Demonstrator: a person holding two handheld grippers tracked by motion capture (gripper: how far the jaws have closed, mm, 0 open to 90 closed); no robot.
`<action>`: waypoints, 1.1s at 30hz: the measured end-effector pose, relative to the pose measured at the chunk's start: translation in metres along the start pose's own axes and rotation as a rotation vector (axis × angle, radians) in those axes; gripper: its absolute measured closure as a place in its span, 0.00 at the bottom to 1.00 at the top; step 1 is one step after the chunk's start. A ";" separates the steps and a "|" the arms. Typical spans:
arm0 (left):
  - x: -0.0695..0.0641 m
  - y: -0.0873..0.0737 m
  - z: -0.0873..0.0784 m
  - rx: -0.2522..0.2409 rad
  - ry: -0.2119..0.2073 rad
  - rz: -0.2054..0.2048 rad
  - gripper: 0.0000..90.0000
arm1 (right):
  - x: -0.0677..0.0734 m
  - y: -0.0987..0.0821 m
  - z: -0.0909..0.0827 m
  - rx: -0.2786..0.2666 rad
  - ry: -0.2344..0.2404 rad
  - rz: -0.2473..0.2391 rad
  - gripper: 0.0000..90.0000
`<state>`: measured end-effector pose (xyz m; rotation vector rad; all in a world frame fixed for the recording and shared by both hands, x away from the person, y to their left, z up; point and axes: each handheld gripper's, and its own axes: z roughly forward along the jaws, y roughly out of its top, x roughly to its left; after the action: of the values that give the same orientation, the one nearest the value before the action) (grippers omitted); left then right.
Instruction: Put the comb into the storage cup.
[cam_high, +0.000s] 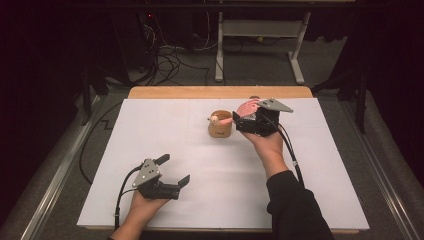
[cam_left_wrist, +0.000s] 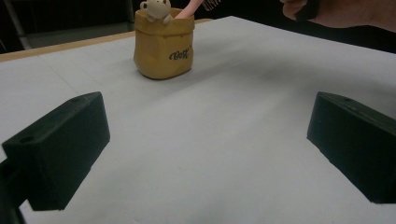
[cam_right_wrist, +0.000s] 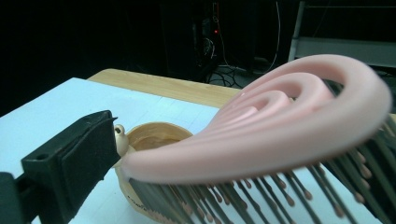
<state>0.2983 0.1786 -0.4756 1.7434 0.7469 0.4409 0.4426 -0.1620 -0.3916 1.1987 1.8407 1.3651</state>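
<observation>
Pink hairbrush (cam_right_wrist: 280, 116) in right tongs (cam_high: 240, 118), over tan pot (cam_high: 219, 125)

Your right arm wears a dark sleeve (cam_high: 295, 205). Both your grippers are black, blocky-jawed, each topped with a grey three-cornered plate (cam_high: 145, 172). A black cable (cam_high: 121, 192) trails from each.

The right gripper (cam_high: 246, 119) holds a pink brush (cam_high: 244, 109) at the tan cup (cam_high: 219, 125); the left gripper (cam_high: 174, 169) (jaws spread) rests on the table (cam_high: 165, 125).
</observation>
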 end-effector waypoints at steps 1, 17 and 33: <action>0.000 0.000 0.000 0.001 0.000 0.000 0.00 | 0.000 0.000 -0.001 0.001 0.000 0.000 0.00; 0.002 -0.001 0.002 0.024 -0.006 -0.012 0.00 | -0.003 -0.015 -0.018 0.009 0.001 -0.023 0.00; 0.007 0.000 -0.001 0.057 0.000 -0.036 0.00 | 0.002 -0.069 -0.047 0.031 0.027 -0.044 0.00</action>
<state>0.3029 0.1844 -0.4759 1.7796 0.7967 0.3987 0.3806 -0.1876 -0.4403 1.1532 1.9022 1.3397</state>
